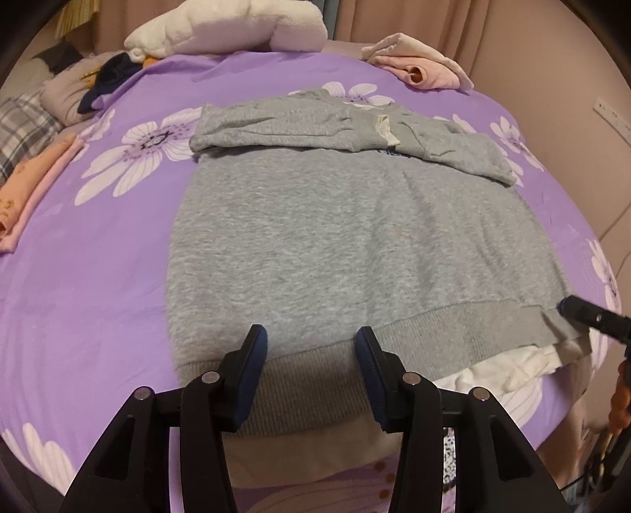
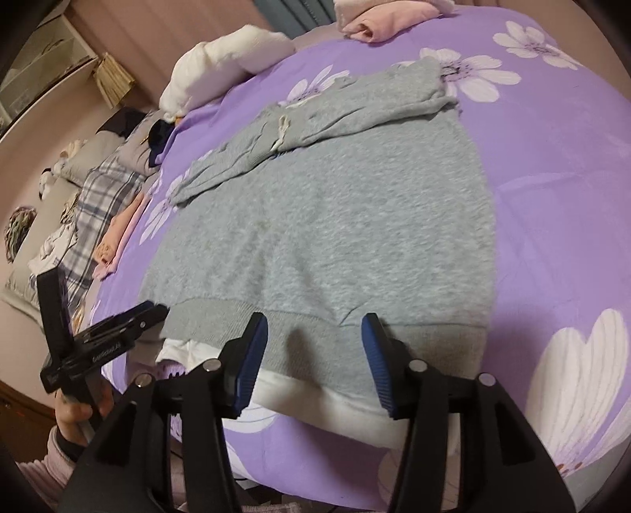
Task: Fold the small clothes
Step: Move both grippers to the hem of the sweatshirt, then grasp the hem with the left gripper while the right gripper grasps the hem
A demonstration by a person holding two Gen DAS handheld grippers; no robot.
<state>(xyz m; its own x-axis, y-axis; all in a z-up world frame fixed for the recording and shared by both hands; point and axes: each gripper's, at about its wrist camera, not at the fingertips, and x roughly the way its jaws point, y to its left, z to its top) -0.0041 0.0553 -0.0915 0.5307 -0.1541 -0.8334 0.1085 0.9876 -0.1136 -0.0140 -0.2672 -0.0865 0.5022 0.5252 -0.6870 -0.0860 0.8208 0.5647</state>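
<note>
My left gripper [image 1: 311, 335] hangs over the near hem of the grey sweatshirt [image 1: 347, 236], its jaws parted to a middling width. The ribbed waistband [image 1: 315, 379] lies in the gap between the blue pads [image 1: 256, 355], but neither pad presses on it, so I hold nothing there. From the right wrist view that gripper also shows at the lower left, at the hem's corner, with my hand [image 2: 75, 414] around its handle.

My right gripper [image 2: 315, 335] is in much the same state: jaws partly apart, the waistband and the white lining [image 2: 355, 406] that peeks out under it lying between the pads, with no grip on the cloth. In the left wrist view only its dark tip [image 1: 591, 315] shows at the right edge, just at the hem's other corner; whether it touches the fabric there I cannot tell.

The sweatshirt lies flat on the purple flowered bedspread [image 1: 98, 276], hem towards me, both sleeves [image 1: 276, 126] folded across the far end over the chest. Folded pink clothes [image 1: 35, 193] sit at the left side of the bed, another pink bundle [image 1: 422, 67] at the far right, and a white plush pillow [image 1: 228, 27] at the far edge.
</note>
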